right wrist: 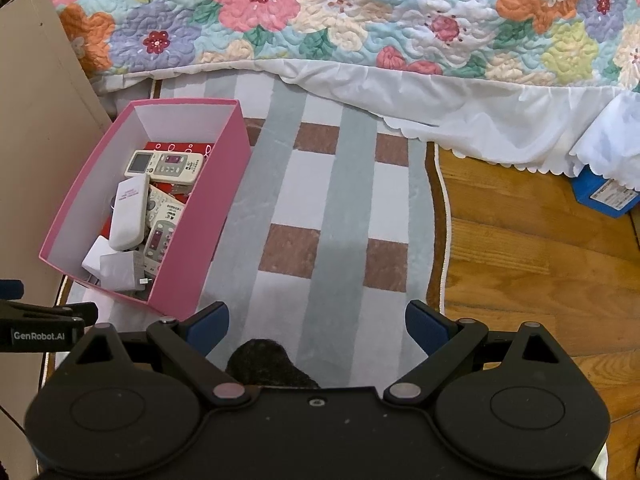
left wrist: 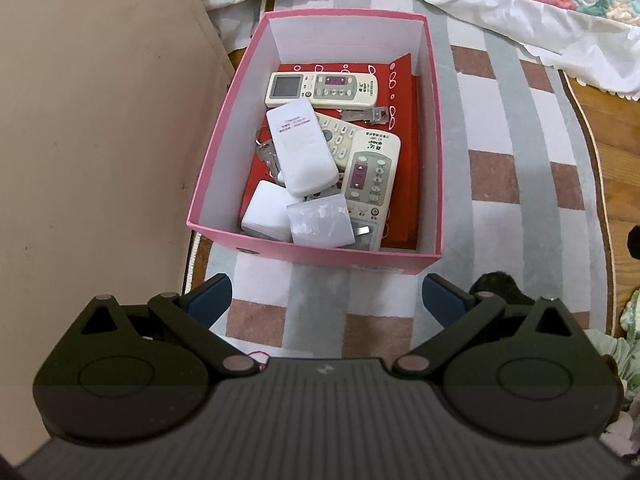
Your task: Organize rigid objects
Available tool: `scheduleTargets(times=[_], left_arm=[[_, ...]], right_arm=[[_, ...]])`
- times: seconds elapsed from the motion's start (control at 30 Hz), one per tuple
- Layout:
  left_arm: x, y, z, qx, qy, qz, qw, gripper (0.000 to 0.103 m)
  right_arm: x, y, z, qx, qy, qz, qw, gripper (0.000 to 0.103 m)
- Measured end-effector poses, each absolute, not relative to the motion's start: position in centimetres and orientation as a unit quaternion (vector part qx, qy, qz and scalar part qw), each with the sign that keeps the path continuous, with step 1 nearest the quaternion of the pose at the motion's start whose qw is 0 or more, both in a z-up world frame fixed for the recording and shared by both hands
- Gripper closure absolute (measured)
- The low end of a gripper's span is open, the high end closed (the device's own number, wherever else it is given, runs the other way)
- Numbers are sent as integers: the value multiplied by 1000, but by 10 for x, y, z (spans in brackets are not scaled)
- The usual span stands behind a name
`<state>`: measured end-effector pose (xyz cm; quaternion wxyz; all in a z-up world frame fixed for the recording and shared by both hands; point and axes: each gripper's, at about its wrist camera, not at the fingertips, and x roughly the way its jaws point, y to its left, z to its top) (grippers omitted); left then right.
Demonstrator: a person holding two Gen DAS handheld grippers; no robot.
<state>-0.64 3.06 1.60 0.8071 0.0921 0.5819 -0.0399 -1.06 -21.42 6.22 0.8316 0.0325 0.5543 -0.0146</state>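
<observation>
We look down at a checked rug [right wrist: 344, 208] of grey, white and brown squares laid on a wooden floor [right wrist: 532, 248], beside a bed with a floral quilt [right wrist: 360, 12] and a white scalloped skirt. A beige cabinet side [left wrist: 92, 128] stands to the left. Under the bed skirt sits a blue box [right wrist: 602, 196]; its label is too small to read. The left hand-held gripper [left wrist: 326, 300] carries the lettering "GenRobot.AI" on its side in the right wrist view.

On the rug stands a pink box [left wrist: 436, 152] with white inner walls and a red lining. In it lie three cream air-conditioner remotes [left wrist: 322, 89] with unreadable print, a white remote lying face down [left wrist: 302, 146] across them, two white chargers [left wrist: 266, 214] and some keys [left wrist: 268, 152].

Both the left and the right hand-held gripper [right wrist: 318, 320] hang wide apart over the rug, gripping nothing.
</observation>
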Motion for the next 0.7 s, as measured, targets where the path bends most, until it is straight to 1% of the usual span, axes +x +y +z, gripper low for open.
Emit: scheduleTargets(times=[0.47, 0.7], left_arm=[[-9, 28, 20, 120, 559, -29, 820, 0], [-7, 32, 19, 105, 565, -31, 818, 0]], right_arm=[[-12, -212, 62, 31, 554, -15, 832, 6], [-13, -211, 62, 30, 554, -17, 832, 6]])
